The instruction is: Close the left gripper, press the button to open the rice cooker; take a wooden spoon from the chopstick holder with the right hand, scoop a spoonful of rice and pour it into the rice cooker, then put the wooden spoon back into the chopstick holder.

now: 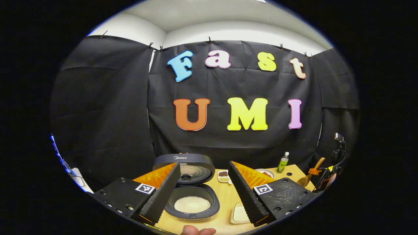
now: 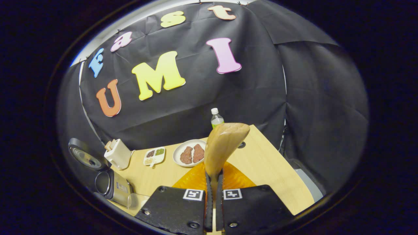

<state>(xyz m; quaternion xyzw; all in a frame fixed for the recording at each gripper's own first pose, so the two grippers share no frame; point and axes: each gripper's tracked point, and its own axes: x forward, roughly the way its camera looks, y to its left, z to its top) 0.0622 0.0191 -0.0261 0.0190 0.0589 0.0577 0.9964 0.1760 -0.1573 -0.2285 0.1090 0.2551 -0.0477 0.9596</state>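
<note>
Left gripper view: the left hand-held gripper point(image 1: 204, 187) is hovering released, rice cooker point(image 1: 191, 192) lying open directly ahead.

Right gripper view: the right hand-held gripper point(image 2: 212, 182) is clenching the wooden spoon point(image 2: 223, 147), bowl pointing forward, chopstick holder point(image 2: 118, 153) ahead-left.

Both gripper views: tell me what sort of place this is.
Probably a staged kitchen counter in a recording booth: black cloth wall behind a wooden table holding an open rice cooker with rice, a plate of meat and a bottle.
</note>
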